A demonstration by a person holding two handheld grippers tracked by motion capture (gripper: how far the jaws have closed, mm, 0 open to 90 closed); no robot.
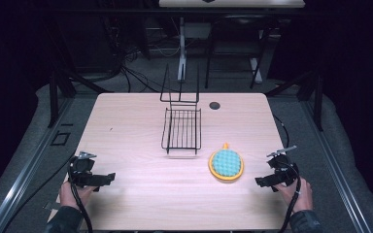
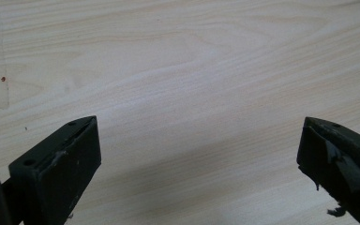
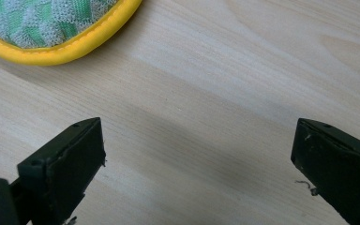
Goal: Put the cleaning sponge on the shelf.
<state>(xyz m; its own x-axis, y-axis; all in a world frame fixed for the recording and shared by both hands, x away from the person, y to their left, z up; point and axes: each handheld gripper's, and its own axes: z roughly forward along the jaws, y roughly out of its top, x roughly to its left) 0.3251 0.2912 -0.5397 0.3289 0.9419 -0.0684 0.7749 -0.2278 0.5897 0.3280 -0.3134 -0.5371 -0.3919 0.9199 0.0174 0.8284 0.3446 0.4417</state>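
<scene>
A round pot holder, teal-green with a yellow rim and a small loop, lies flat on the wooden table right of centre. Its yellow edge shows at the top left of the right gripper view. A black wire rack stands at the table's middle, its back part upright. My right gripper rests near the front right, a short way right of the pot holder, jaws wide apart over bare wood. My left gripper sits at the front left, open over bare table.
A small dark round hole or cap sits at the table's far side, right of the rack. Black frame legs and cables stand on the floor beyond the far edge. Cables trail from both grippers off the front edge.
</scene>
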